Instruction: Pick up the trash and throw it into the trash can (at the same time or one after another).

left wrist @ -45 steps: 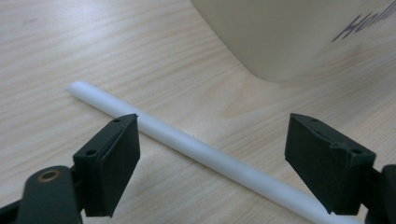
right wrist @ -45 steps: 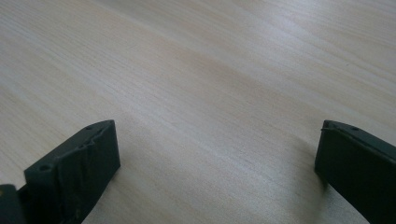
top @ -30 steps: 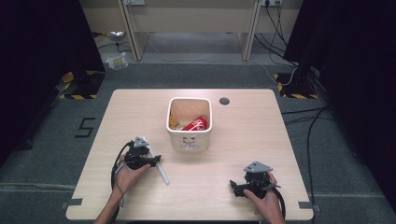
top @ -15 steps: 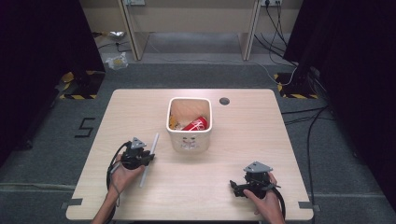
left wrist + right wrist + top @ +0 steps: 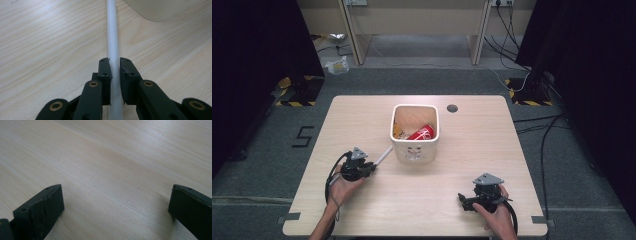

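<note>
A thin white stick [image 5: 384, 156] [image 5: 112, 37] is clamped between the jaws of my left gripper [image 5: 373, 166] [image 5: 114, 63] at the table's left front. It points up and right toward the white bin [image 5: 414, 145], its far end close to the bin's lower left corner [image 5: 160, 10]. Inside the bin lie a red can [image 5: 421, 133] and some yellowish scraps. My right gripper [image 5: 463, 202] [image 5: 115, 202] rests open near the right front edge, with bare wood between its jaws.
The wooden table [image 5: 492, 150] has a dark round grommet hole [image 5: 452, 108] behind the bin. Cables trail from both grippers toward the front edge. Grey carpet, floor cables and dark curtains surround the table.
My left gripper has swung the stick around, from pointing toward the front right to pointing up and right at the bin. The right gripper has stayed put.
</note>
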Demonstrator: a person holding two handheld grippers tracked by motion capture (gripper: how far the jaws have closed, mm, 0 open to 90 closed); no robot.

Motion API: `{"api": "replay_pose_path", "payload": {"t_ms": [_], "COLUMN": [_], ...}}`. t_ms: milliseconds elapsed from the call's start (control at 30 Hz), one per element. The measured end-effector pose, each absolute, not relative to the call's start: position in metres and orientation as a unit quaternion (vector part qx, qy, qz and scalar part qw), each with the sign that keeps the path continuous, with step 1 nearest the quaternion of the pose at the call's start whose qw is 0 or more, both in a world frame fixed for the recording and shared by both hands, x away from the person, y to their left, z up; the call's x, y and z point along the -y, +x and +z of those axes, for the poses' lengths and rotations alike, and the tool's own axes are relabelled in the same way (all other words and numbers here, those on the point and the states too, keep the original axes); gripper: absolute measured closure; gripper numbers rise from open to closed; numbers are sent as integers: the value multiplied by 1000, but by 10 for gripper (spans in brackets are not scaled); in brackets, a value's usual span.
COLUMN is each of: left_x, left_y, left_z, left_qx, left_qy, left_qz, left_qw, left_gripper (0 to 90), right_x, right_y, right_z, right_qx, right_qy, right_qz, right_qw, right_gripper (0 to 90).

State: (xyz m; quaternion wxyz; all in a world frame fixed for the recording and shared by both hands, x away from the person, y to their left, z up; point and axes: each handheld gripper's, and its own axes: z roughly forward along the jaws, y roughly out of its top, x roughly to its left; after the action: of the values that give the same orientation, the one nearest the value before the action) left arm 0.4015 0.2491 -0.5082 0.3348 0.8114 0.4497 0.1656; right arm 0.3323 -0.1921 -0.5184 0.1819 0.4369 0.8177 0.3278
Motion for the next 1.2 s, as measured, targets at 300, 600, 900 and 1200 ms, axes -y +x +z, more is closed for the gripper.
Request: {"api": "replay_pose_path", "payload": {"t_ms": [300,600,900,1200], "left_x": [-262,-274,-277,-282], "left_y": [401,402,404,405], "left_z": [-492,-477,-461,-439], "left_qx": [-455,-460,-455,-444], "left_qy": [798,787,782,782], "left_qz": [172,175,181,187], "left_qw": [356,372,387,397], "left_gripper": [795,795,794,794], "right_x": [192,192,192,192], "right_y": [332,332,332,332], "right_z": [-518,-518,-518,-518], "right_qx": [-818,-818,-818,-818], "right_qy": [437,437,437,437], "right_qz": [328,328,328,328], "right_qw": [182,182,182,182], "right_gripper": [2,2,2,2]}}
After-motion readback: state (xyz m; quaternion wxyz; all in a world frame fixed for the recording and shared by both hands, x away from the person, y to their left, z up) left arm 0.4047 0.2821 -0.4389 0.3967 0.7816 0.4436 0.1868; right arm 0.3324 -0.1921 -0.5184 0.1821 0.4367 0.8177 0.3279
